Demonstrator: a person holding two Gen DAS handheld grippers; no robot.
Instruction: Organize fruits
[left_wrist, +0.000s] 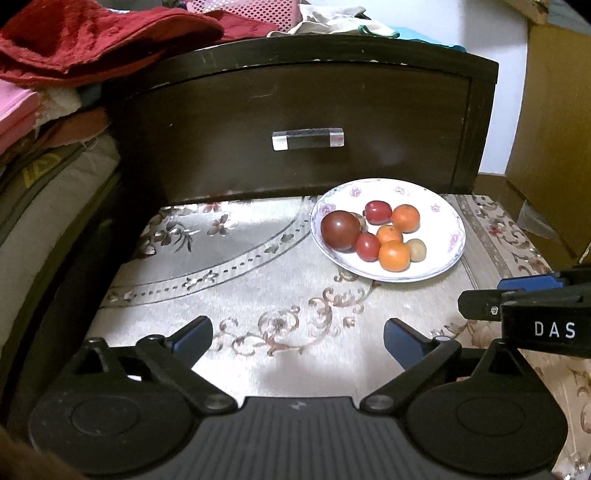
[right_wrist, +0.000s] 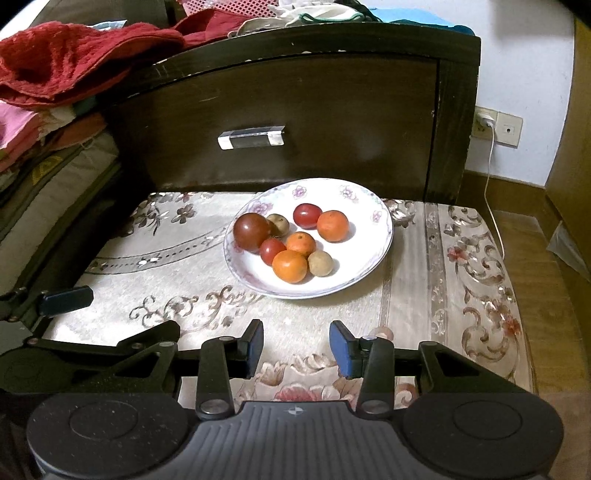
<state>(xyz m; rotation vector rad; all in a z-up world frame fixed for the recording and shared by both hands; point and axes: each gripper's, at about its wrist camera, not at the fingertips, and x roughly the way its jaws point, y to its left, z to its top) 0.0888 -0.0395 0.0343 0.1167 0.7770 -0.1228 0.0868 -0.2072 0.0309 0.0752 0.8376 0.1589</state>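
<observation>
Item: white floral plate on the cloth-covered desk, ahead of my right gripper and ahead-right of my left gripper, carrying all visible fruit in one touching cluster: a dark tomato, two small red tomatoes, three oranges and two brownish round fruits. Both sets of jaws stand apart, holding nothing, short of the plate. Stage, in my judgement: either fruit gathered and finished, or sorting off the plate pending; legible writing: "DAS" on the right gripper's body.
</observation>
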